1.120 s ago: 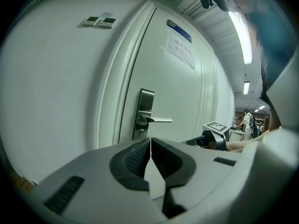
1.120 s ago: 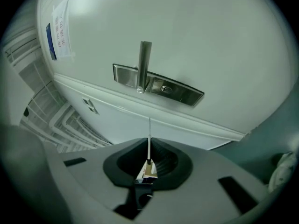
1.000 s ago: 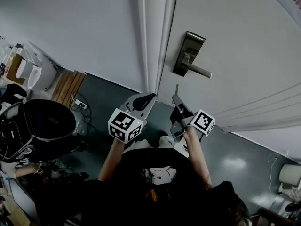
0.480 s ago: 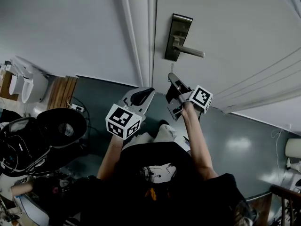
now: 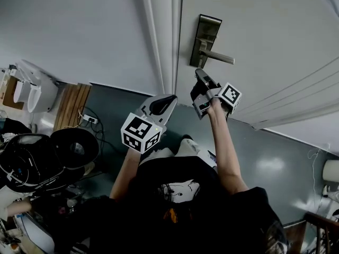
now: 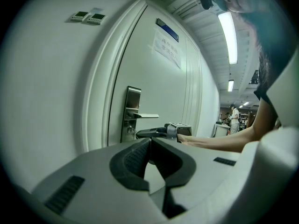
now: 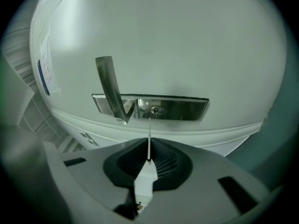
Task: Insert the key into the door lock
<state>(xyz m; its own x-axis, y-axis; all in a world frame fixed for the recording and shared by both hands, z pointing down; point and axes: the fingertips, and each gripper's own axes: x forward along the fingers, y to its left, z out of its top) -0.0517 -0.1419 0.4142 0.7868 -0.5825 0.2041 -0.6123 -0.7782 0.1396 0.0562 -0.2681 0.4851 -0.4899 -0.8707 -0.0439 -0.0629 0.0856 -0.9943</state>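
The metal lock plate (image 5: 207, 40) with its lever handle (image 5: 218, 56) is on the white door (image 5: 275, 41). My right gripper (image 5: 199, 74) is just below the plate, shut on the key. In the right gripper view the key (image 7: 149, 141) has a white head between the jaws, and its thin blade points at the keyhole (image 7: 156, 109) in the lock plate (image 7: 177, 107), with a short gap left. The lever handle (image 7: 110, 87) is left of the keyhole. My left gripper (image 5: 170, 97) hangs lower by the door frame, shut and holding nothing (image 6: 150, 141).
The door frame (image 5: 163, 36) and a white wall (image 5: 79, 30) are left of the door. A black round stool (image 5: 74, 147), cables and wooden boards (image 5: 73, 106) lie on the grey floor at left. People stand far down the corridor (image 6: 232, 118).
My right gripper has risen with the key from well below the lock to just under the plate. The left gripper has stayed low beside the frame.
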